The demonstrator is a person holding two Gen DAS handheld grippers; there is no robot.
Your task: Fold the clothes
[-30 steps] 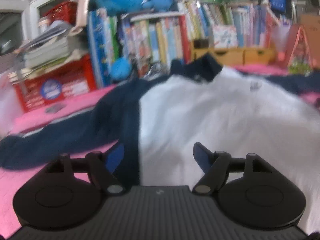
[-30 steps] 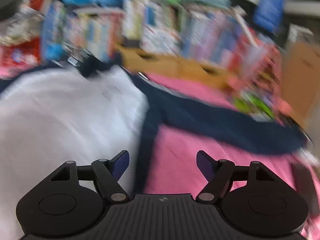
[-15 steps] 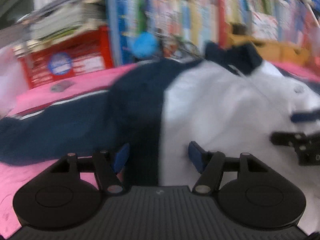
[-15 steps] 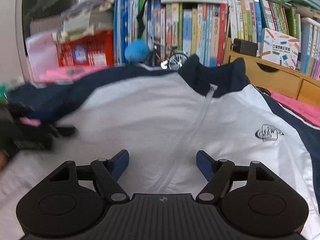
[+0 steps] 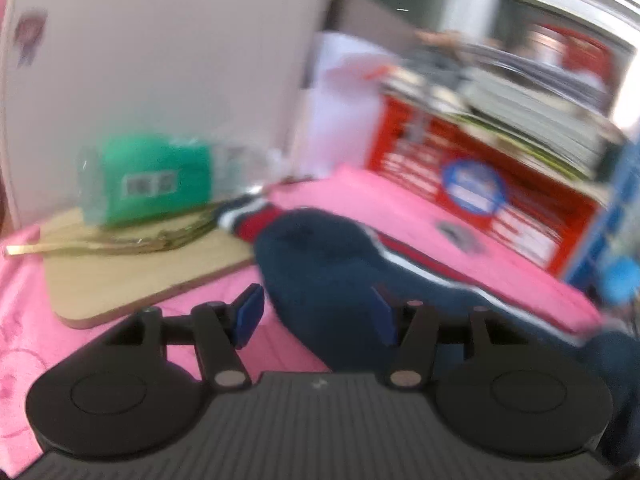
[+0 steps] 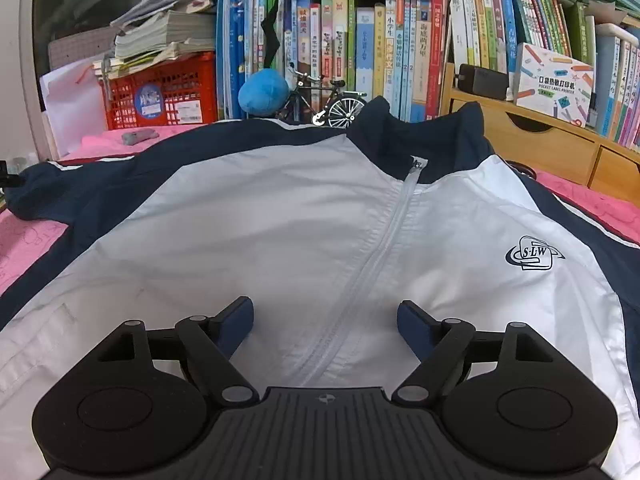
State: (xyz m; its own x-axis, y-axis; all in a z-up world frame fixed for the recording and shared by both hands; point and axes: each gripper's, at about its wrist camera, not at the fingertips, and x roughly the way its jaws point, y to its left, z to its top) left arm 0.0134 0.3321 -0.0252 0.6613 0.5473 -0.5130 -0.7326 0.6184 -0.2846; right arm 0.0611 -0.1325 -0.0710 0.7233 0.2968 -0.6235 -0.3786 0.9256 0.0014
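Okay, jacket point(image 6: 280, 216) lies zipped and flat, front up, on the pink cloth point(image 5: 400, 200) of the bench. My left tongs point(image 5: 316, 314) are closing around the navy sleeve end point(image 5: 320, 256), blue pads not pressing it yet. Left view blurred. Wooden board point(image 5: 132, 280) and green packet point(image 5: 156, 178) sit beside the cuff. My right tongs point(image 6: 325, 324) are apart and widening over the white chest, zipper point(image 6: 384, 240) between them, holding nothing.
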